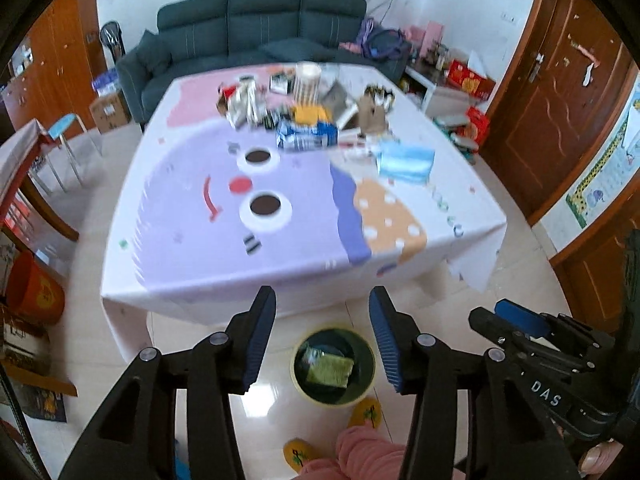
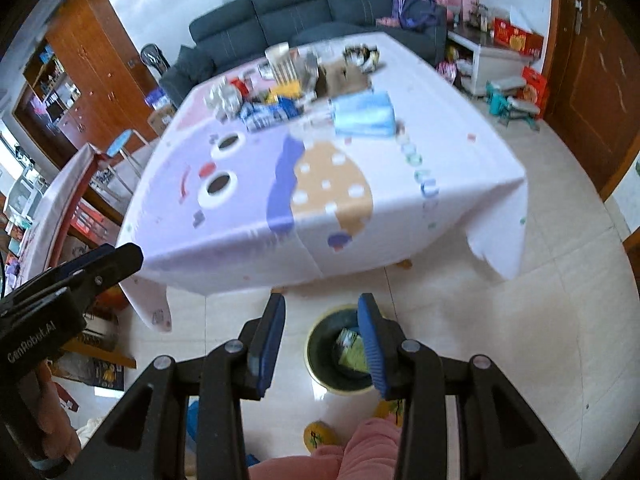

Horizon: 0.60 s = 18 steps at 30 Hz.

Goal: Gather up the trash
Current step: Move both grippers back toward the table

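Note:
A round yellow-rimmed trash bin (image 1: 334,368) stands on the floor by the table's near edge, with a green packet (image 1: 330,366) inside; it also shows in the right wrist view (image 2: 340,354). My left gripper (image 1: 322,340) is open and empty, above the bin. My right gripper (image 2: 322,344) is open and empty, also above the bin. Trash lies at the table's far side: a blue-white packet (image 1: 308,136), a blue face-mask pack (image 1: 406,160), foil wrappers (image 1: 242,106), a brown paper bag (image 1: 372,114).
The low table has a cartoon cloth (image 1: 280,208). A dark sofa (image 1: 256,28) stands behind it. A blue stool (image 1: 64,126) and orange bucket (image 1: 34,292) are left, boxes (image 1: 470,76) right. My yellow slippers (image 1: 298,454) are near the bin.

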Motion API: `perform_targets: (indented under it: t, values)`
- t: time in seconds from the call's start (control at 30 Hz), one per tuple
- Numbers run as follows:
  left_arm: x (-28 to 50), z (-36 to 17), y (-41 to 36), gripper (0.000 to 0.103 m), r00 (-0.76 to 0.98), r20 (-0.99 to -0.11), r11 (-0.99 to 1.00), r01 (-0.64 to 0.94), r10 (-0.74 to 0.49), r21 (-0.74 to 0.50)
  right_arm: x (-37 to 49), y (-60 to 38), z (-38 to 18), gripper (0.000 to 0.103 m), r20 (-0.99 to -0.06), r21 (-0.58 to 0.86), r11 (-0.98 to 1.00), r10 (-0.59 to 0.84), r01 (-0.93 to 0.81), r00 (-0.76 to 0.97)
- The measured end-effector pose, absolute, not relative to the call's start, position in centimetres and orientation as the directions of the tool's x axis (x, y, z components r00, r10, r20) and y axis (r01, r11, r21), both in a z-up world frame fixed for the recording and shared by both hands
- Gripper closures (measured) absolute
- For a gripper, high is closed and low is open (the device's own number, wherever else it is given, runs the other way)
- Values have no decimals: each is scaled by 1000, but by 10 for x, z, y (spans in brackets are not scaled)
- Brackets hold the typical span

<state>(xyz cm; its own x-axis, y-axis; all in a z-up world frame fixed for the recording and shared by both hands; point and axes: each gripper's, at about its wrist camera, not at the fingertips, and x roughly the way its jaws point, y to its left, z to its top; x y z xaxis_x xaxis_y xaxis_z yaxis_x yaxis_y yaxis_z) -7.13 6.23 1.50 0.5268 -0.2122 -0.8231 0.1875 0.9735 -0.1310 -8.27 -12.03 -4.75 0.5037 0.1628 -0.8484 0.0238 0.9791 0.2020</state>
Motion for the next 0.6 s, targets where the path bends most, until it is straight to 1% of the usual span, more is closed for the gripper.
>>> perform_targets:
  t: [0.3,0.6]
  values:
    - [-65,40,69,53,579,-789,974,202,-203,-103,-65,-117,-4,65,-783,160,987,135,-14,607]
    - [-26,31,58,50,567,-804,980,172,-178,-96,-6,-137,4,65,-764,115,992,126,-60,633]
